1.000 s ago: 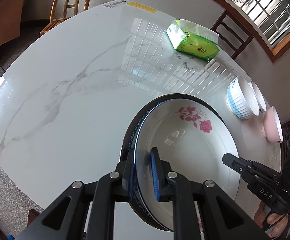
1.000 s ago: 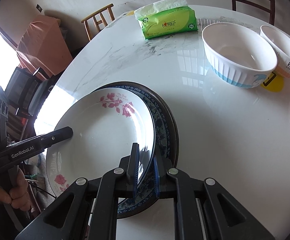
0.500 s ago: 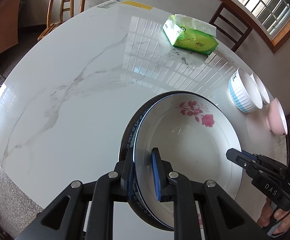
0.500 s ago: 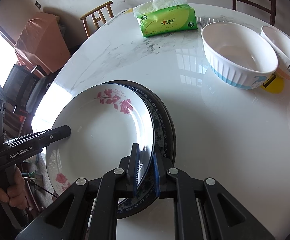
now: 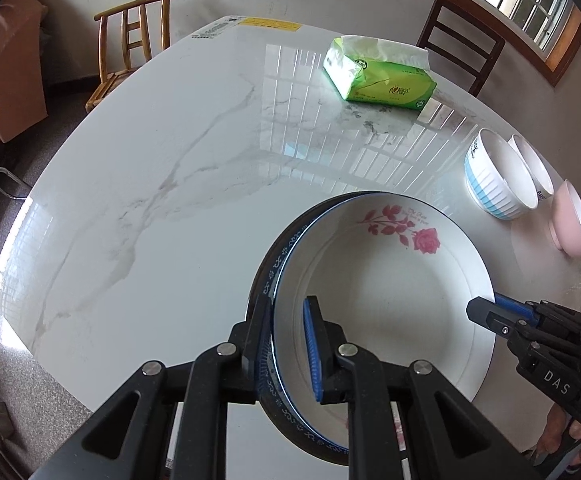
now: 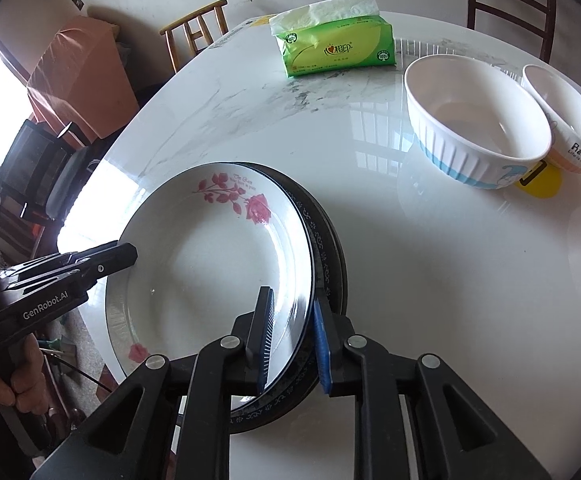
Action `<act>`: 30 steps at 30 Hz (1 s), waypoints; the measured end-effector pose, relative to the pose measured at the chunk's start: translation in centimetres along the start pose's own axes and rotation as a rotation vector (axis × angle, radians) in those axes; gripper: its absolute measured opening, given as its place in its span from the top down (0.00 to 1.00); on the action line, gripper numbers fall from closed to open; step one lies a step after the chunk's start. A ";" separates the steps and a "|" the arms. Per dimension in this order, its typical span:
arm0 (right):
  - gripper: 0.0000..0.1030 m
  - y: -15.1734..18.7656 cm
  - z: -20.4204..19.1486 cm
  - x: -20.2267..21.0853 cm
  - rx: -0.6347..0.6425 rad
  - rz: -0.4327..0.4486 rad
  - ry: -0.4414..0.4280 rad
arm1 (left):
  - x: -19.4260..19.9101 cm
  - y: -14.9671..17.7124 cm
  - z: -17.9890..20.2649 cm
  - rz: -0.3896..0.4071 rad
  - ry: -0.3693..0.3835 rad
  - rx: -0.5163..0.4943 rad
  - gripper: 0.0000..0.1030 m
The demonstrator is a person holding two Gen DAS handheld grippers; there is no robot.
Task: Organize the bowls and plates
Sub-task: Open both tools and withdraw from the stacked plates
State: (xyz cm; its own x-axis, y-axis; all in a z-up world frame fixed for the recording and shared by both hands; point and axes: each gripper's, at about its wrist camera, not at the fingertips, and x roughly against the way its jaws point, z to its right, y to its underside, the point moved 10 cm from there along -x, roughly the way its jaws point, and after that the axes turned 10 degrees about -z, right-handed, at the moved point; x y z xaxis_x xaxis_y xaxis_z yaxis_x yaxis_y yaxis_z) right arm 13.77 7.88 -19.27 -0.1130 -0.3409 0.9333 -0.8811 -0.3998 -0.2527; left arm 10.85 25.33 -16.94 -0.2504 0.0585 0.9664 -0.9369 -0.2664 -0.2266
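Observation:
A white plate with red roses (image 5: 390, 300) (image 6: 210, 272) lies on top of a blue-patterned plate (image 6: 318, 240) and a dark plate under it, near the table's front edge. My left gripper (image 5: 286, 332) straddles the rose plate's left rim. One finger is outside the rim and the blue pad (image 5: 312, 352) is inside, shut on the rim. My right gripper (image 6: 294, 332) straddles the opposite rim. Its jaws are opening, and both pads stand a little off the rim that runs between them. Each gripper shows in the other's view, at the plate's edge.
A ribbed white-and-blue bowl (image 6: 478, 128), a "Rabbit" bowl (image 6: 566, 116) and a pink bowl (image 5: 572, 220) stand at the right of the marble table (image 5: 150, 200). A green tissue pack (image 6: 334, 46) lies at the back. Wooden chairs (image 5: 130, 40) surround the table.
The right gripper's pads have spread apart from the rose plate's rim. The plate sits more squarely on the stack. The left gripper has rolled slightly and keeps its hold.

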 end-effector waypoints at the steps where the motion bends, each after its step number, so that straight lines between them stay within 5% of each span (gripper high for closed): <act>1: 0.81 0.0 0.0 0.0 -0.001 0.000 0.001 | 0.1 -0.1 0.0 0.003 -0.001 0.002 0.84; 16: 0.78 0.1 0.9 2.4 0.007 0.047 0.030 | 1.7 -1.2 2.3 0.064 -0.060 -0.039 0.75; 30: 0.74 2.6 8.8 6.2 -0.117 0.088 0.125 | 2.4 -2.6 12.8 0.078 -0.006 -0.149 0.72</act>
State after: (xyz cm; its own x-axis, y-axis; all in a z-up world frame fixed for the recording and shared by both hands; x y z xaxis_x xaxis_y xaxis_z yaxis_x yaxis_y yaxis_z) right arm 14.79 -2.77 -16.37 -0.2414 -0.2594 0.9351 -0.9118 -0.2693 -0.3101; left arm 15.78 13.86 -12.46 -0.3231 0.0374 0.9456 -0.9405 -0.1240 -0.3164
